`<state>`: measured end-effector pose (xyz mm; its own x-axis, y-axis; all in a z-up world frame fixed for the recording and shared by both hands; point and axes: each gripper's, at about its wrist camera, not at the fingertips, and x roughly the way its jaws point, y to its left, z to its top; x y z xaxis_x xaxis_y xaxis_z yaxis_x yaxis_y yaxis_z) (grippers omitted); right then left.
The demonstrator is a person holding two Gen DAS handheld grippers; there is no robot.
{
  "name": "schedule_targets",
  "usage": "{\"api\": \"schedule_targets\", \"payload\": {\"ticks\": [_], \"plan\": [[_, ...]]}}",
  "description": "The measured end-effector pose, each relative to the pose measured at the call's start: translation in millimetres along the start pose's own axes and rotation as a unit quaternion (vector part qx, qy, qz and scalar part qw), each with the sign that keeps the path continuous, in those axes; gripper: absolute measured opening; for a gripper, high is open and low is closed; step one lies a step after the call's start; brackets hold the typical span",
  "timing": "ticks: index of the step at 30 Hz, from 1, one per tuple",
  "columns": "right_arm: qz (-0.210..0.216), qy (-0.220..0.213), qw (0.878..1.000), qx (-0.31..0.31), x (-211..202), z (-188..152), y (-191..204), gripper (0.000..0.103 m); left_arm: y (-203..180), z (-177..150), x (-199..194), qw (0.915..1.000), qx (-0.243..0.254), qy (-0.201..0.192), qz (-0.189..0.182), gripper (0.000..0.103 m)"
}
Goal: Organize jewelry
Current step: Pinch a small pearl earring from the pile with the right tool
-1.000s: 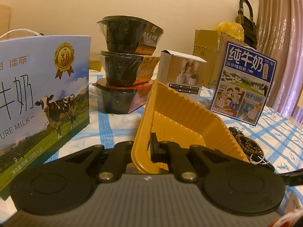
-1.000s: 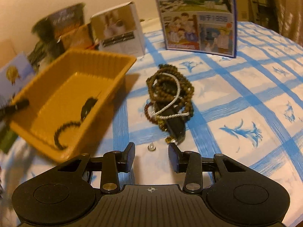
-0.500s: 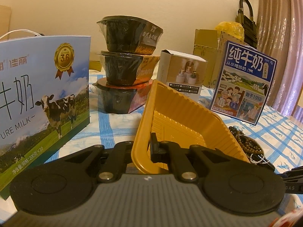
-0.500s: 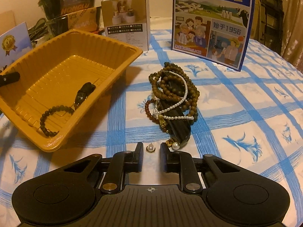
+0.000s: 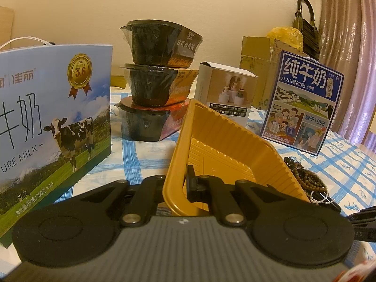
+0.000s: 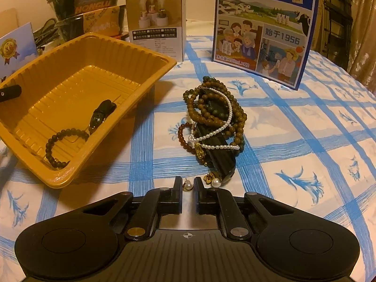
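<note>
A yellow plastic tray (image 6: pixel 150 54) is tilted, its left side raised. My left gripper (image 5: pixel 178 183) is shut on the tray's rim (image 5: pixel 174 178); one of its fingers shows at the tray's left edge (image 6: pixel 9 92). Inside the tray lie a dark bead bracelet (image 6: pixel 58 145) and a black clip (image 6: pixel 101 115). A pile of bead and pearl jewelry (image 6: pixel 213 122) lies on the cloth to the tray's right; it also shows in the left wrist view (image 5: pixel 307 178). My right gripper (image 6: pixel 188 185) has its jaws nearly closed around a pearl earring (image 6: pixel 187 185). A second pearl earring (image 6: pixel 215 182) lies just beside it.
A blue-checked tablecloth (image 6: pixel 305 141) covers the table. A blue milk carton box (image 6: pixel 265 28) stands behind the jewelry. A small white box (image 6: pixel 155 23) and stacked black bowls (image 5: pixel 159 80) stand behind the tray. A large milk box (image 5: pixel 47 122) stands at the left.
My right gripper has moved forward and closed its jaws from wide apart to a narrow gap around the pearl earring. The left gripper and tray have stayed still.
</note>
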<state>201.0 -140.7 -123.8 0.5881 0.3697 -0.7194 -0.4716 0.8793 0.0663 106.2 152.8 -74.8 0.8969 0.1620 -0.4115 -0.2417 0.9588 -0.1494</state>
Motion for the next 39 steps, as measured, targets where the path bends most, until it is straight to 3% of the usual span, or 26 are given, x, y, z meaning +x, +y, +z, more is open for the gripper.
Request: {"api": "schedule_targets", "payload": {"ticks": [32, 35, 39], "plan": [[0.004, -0.018, 1.000, 0.004, -14.0, 14.8, 2.2, 0.009, -0.6, -0.9, -0.4, 1.0000, 0.000, -0.001, -0.001, 0.005], [0.022, -0.043, 0.999, 0.024, -27.3, 26.1, 1.8, 0.009, -0.9, -1.4, -1.5, 1.0000, 0.001, -0.001, -0.002, 0.005], [0.080, -0.081, 0.992, 0.057, -45.6, 46.2, 6.1, 0.009, -0.8, -1.5, -1.6, 1.0000, 0.001, -0.001, -0.002, 0.005]]}}
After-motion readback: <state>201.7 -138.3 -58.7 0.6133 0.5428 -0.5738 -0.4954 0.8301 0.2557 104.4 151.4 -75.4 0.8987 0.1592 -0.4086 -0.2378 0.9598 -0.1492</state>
